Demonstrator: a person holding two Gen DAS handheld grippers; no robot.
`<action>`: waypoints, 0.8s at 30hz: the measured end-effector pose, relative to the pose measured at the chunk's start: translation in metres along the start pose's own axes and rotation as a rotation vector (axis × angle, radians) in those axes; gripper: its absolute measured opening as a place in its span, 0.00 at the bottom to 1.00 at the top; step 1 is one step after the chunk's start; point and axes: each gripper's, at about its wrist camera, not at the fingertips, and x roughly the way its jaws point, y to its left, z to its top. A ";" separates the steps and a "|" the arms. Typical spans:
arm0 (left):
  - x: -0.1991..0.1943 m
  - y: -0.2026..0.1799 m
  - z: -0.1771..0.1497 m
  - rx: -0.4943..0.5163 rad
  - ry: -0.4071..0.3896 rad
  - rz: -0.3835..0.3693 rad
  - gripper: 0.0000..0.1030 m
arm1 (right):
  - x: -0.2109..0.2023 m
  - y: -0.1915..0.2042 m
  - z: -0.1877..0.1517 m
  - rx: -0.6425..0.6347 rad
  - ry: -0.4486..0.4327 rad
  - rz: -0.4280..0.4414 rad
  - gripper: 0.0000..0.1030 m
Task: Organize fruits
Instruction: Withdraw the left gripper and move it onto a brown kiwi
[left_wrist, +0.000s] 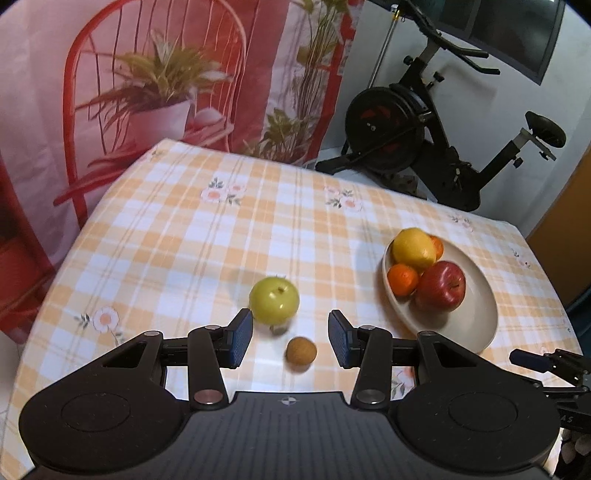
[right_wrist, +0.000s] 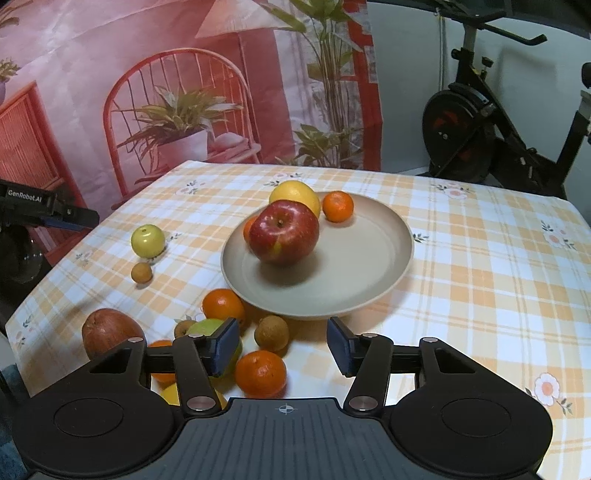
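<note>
Blue-padded left tool angled down over small brown fruit, jaws apart; right tool apart, empty.

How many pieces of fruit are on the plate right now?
4 on the plate: a red apple in front, a lemon behind it, one mandarin at the back, another mandarin mostly hidden behind the apple. More may be hidden.

A lemon, an apple and tangerines lie on the plate; more fruit lies left of it.
</note>
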 end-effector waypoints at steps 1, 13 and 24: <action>0.002 0.001 -0.002 -0.003 0.004 -0.006 0.46 | 0.000 0.000 -0.001 -0.001 0.003 -0.002 0.46; 0.021 0.007 -0.019 -0.001 0.048 -0.051 0.46 | 0.009 0.001 -0.003 -0.009 0.050 -0.020 0.37; 0.044 0.013 -0.022 0.005 0.090 -0.058 0.46 | 0.025 0.010 0.010 -0.043 0.066 -0.011 0.34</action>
